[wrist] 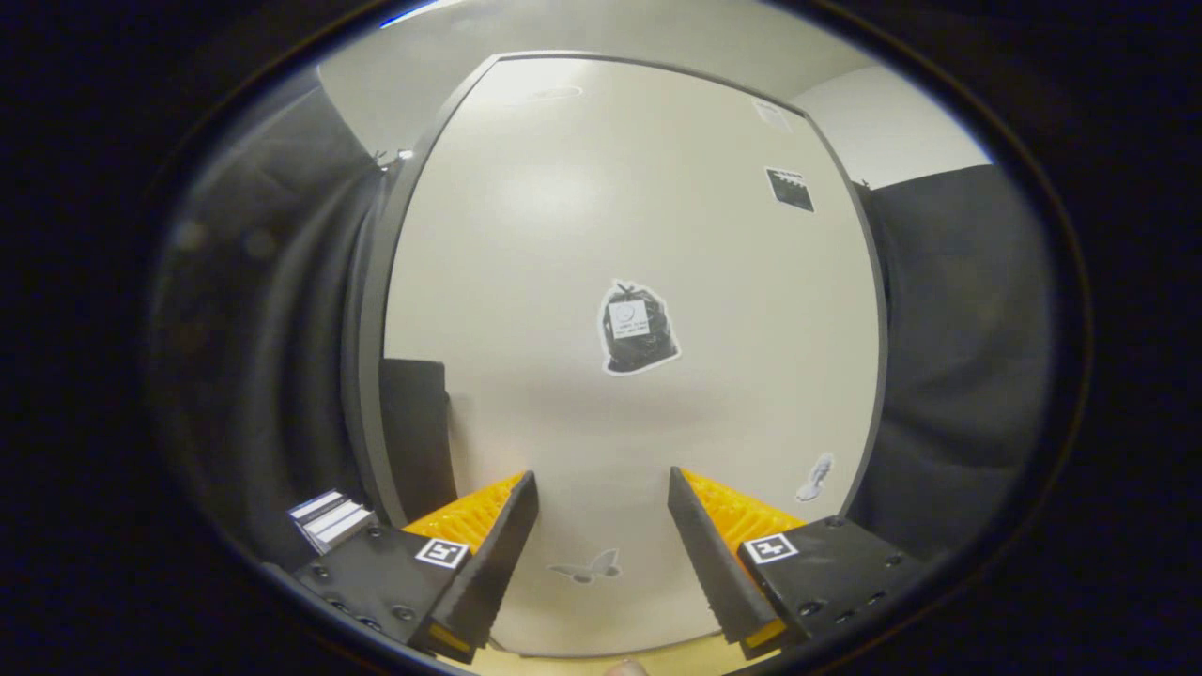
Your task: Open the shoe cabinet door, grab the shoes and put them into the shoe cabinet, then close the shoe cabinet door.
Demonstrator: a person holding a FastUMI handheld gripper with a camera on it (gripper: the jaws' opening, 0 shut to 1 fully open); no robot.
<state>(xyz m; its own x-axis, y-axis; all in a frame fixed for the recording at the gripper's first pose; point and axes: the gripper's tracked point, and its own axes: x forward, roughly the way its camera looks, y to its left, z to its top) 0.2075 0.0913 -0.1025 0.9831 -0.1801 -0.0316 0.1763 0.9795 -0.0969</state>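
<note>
The shoe cabinet door (582, 235) is a pale flat panel with a dark frame, close ahead of me and facing the fingers squarely. It looks shut. Stickers mark it: a black bag sticker (639, 329) near the middle, a small black square (790, 189) higher to the right, a butterfly (587, 568) low between the fingers and a feather (815, 477) by the right finger. My gripper (601, 486) is open with nothing between its fingers, and its tips stand just short of the door's lower part.
A dark panel (413, 432) sits at the door's lower left, beside the left finger. A small striped white box (331, 519) lies left of it. Black cloth (958, 357) hangs on both sides of the cabinet. A pale wall (892, 122) rises above to the right.
</note>
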